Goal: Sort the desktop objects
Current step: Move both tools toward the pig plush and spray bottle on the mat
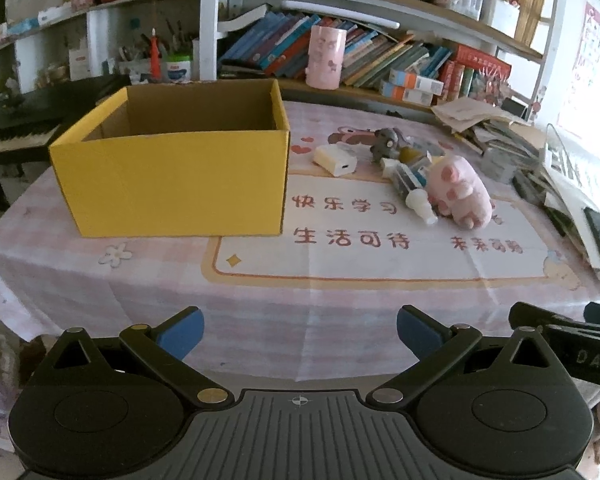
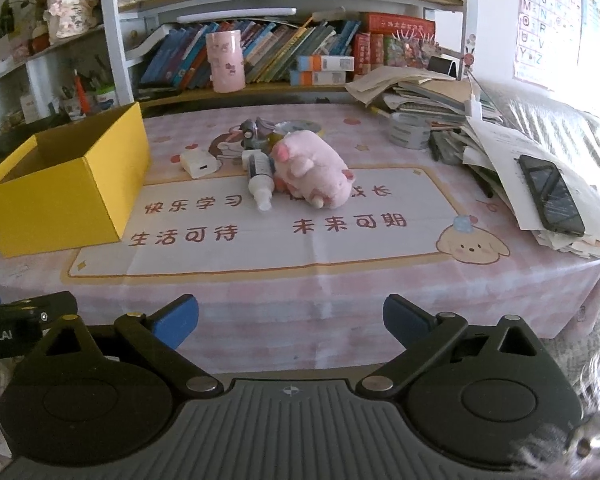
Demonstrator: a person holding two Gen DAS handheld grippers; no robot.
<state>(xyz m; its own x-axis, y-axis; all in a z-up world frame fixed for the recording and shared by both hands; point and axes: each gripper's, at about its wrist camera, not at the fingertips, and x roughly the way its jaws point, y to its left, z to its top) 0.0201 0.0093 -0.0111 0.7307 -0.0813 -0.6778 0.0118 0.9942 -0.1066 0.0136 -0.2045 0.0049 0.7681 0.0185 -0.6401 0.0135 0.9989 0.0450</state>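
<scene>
An open yellow cardboard box (image 1: 172, 176) stood near the left edge of the pink-checked tablecloth (image 1: 340, 320) covering the desk. Beside its right wall lay a white plastic charger block (image 1: 336, 159), a small grey toy figure (image 1: 386, 145), a white squeeze bottle with a dark label (image 2: 260, 178) and a pink plush pig (image 2: 314, 168), the bottle touching the pig. The left gripper (image 1: 300, 330) and right gripper (image 2: 291, 320) hung at the near edge, blue-padded fingers (image 1: 182, 334) spread wide, holding nothing.
</scene>
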